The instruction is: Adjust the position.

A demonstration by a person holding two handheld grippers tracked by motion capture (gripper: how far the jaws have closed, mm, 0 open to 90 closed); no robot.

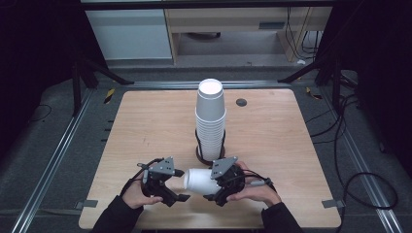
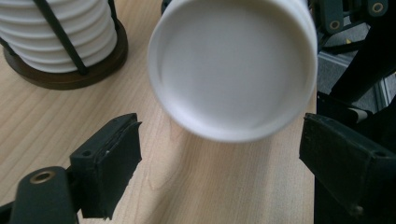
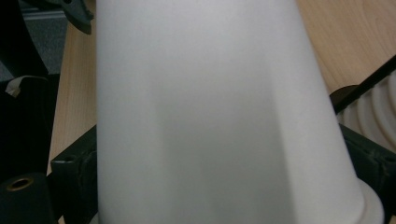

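Observation:
A single white paper cup (image 1: pixel 197 179) lies on its side above the table's near edge. My right gripper (image 1: pixel 210 183) is shut on the cup's wide end. In the right gripper view the cup wall (image 3: pixel 210 112) runs between the two black jaws, which press on it from both sides near the rim, around the gripper's middle (image 3: pixel 219 186). My left gripper (image 1: pixel 182 185) stands open at the cup's closed end. In the left gripper view the round bottom of the cup (image 2: pixel 233 70) faces me, and the gripper's (image 2: pixel 219 140) jaws stand wide apart without touching it.
A tall stack of upside-down white cups (image 1: pixel 210 116) stands in a dark wire holder (image 1: pixel 200 154) at mid-table, just behind the grippers; the holder's base (image 2: pixel 65 77) is close on the left. A dark grommet (image 1: pixel 241 102) sits farther back. The wooden table (image 1: pixel 145 126) has metal rails and cables around it.

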